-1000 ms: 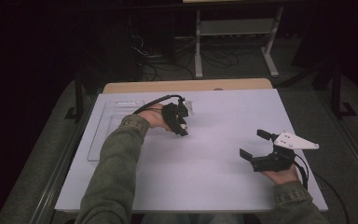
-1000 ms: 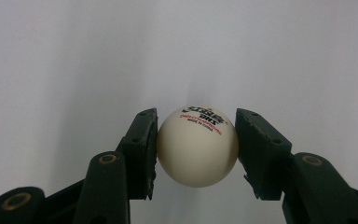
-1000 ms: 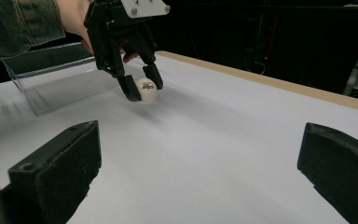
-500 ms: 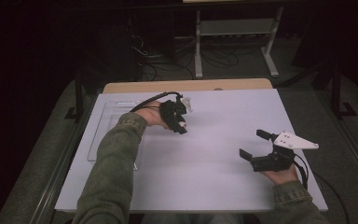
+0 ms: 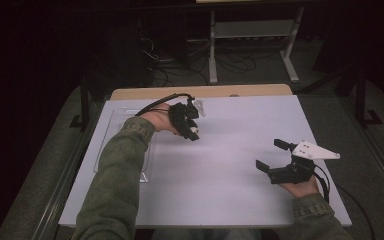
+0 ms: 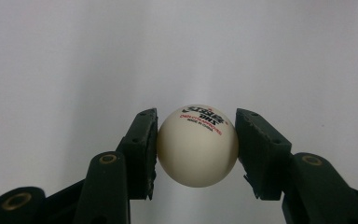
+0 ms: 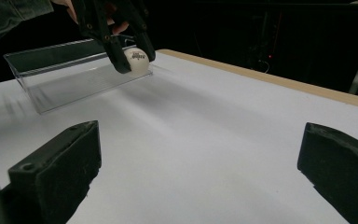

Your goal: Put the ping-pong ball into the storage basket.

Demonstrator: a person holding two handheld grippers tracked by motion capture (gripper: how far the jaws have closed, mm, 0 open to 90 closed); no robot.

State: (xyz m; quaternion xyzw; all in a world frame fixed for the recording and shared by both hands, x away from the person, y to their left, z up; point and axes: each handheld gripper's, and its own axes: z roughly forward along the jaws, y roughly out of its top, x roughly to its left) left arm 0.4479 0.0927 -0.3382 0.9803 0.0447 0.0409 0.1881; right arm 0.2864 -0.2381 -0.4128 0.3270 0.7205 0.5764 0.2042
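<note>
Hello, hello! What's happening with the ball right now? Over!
Left gripper shut on ping-pong ball. Right gripper open. Clear tray beside ball.

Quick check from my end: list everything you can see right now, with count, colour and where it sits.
ping-pong ball: one, cream-white with printed logo, clamped between the left gripper's jaws
clear tray: one, transparent, far-left part of the table, beside the ball
table: one, white top with a wooden far edge
metal stand: one, pale grey, on the floor beyond the table
left gripper: black, shut on the ball
right gripper: black, open, near-right of the table, holding nothing
</note>
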